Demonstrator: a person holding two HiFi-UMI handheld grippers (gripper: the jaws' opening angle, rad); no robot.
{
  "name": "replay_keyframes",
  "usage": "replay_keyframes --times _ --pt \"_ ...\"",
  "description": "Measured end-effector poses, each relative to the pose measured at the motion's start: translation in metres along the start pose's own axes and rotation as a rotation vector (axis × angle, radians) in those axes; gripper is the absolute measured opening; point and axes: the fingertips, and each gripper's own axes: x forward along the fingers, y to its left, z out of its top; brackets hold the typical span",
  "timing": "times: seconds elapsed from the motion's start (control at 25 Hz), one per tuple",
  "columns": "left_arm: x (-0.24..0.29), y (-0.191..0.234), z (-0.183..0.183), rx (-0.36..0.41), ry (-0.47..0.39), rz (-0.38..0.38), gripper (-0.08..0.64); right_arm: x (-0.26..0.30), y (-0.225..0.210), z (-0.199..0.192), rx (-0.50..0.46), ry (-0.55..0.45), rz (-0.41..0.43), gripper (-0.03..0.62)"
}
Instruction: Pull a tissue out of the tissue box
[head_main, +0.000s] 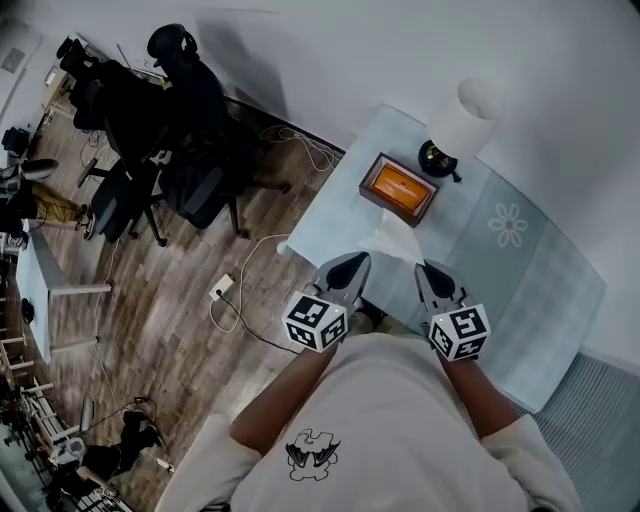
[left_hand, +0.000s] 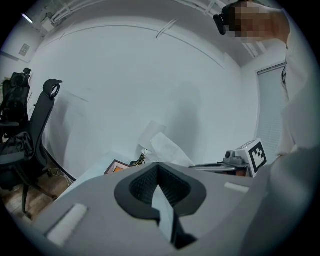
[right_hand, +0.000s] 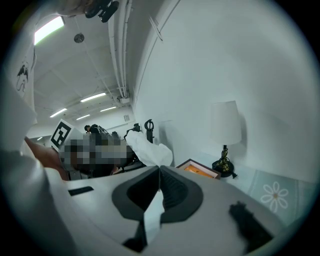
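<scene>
The tissue box, brown with an orange top, stands on the pale blue table. One white tissue is stretched between my two grippers, nearer to me than the box and clear of it. My left gripper is shut on its left corner, and a strip of tissue shows between the closed jaws in the left gripper view. My right gripper is shut on the other corner. Past the closed right gripper the tissue bunches up, with the box behind it.
A white-shaded lamp on a dark base stands just behind the box. A flower print marks the cloth at the right. Black office chairs and a power strip with cables sit on the wooden floor to the left.
</scene>
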Motion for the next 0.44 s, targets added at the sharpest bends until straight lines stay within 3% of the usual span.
replay_keyframes --times 0.44 --pt "0.0021 0.0019 -0.0013 -0.013 0.007 0.002 0.005 0.0019 -0.0005 -0.0027 0.0 0.013 0.0 0.014"
